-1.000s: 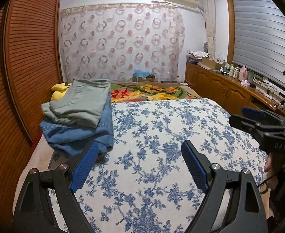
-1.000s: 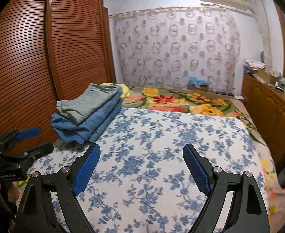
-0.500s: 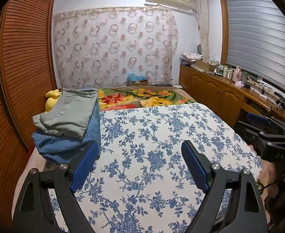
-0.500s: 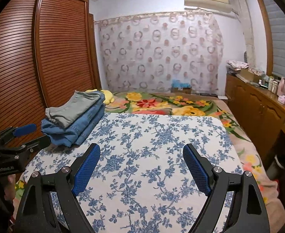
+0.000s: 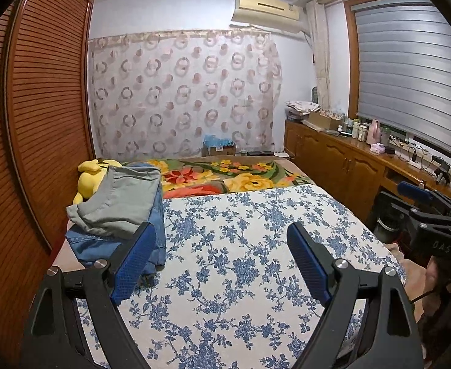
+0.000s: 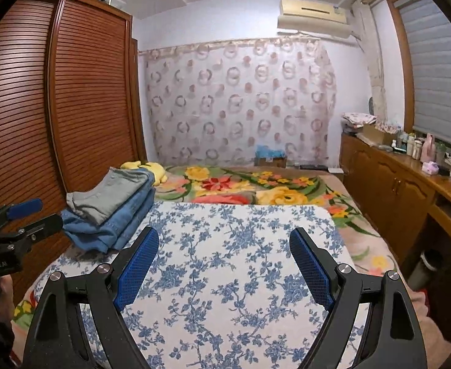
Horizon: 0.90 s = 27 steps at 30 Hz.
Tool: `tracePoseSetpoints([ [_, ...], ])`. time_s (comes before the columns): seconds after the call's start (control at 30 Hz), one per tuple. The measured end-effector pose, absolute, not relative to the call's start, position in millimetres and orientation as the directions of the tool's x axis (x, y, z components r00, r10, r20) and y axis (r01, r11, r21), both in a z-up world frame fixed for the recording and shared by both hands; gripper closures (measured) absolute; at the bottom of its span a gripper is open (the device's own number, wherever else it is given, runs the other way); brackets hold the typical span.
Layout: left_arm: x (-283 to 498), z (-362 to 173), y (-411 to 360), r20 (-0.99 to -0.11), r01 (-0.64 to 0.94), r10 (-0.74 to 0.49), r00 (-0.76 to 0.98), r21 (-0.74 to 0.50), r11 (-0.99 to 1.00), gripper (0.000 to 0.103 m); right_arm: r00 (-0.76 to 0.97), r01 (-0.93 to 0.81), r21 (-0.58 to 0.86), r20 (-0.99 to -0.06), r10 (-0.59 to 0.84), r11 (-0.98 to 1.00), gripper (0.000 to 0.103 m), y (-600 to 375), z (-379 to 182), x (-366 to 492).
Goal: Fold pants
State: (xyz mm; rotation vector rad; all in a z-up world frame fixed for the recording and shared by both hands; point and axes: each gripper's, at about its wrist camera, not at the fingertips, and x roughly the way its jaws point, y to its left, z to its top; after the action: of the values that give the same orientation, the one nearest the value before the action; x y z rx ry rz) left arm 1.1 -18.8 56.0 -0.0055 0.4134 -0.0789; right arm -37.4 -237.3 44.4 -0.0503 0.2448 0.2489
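Since the earlier frames, both of your grippers have risen and tilted upward: more ceiling and wall now show, and the stack of pants sits lower and nearer the left fingers in each view.

The bed (image 5: pixel 241 246) fills both views, covered by a white spread with a blue floral print, flat and smooth; beyond it lies a plush blanket (image 6: pixel 256 187) with large red and yellow flowers. Only the right wrist view shows the full slatted wooden wardrobe (image 6: pixel 56 107) with its curved doors; the left wrist view shows more of the grey roller blind (image 5: pixel 410 67) and the cluttered wooden cabinet top beneath it.

The folded pants (image 5: pixel 121 203) rest at the bed's left edge: a grey pair stacked on blue denim pairs, edges roughly aligned. A yellow plush toy (image 5: pixel 91 175) lies just behind the stack, touching it.

Your left gripper (image 5: pixel 221 261) has its jaws spread wide and empty; the blue ribbed pads hold nothing. Your right gripper (image 6: pixel 224 264) is likewise wide apart and empty. Each view shows the other gripper at its outer edge.
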Motion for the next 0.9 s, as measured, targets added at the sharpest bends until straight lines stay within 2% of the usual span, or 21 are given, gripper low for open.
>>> tracePoseSetpoints([
  [0.9,-6.2,60.4,-15.0,-0.387,0.063,-0.063,0.92,-0.014,0.998,0.015,0.944,-0.237,-0.015,-0.24,0.227,0.971,0.015,-242.6,34.6,-31.8],
])
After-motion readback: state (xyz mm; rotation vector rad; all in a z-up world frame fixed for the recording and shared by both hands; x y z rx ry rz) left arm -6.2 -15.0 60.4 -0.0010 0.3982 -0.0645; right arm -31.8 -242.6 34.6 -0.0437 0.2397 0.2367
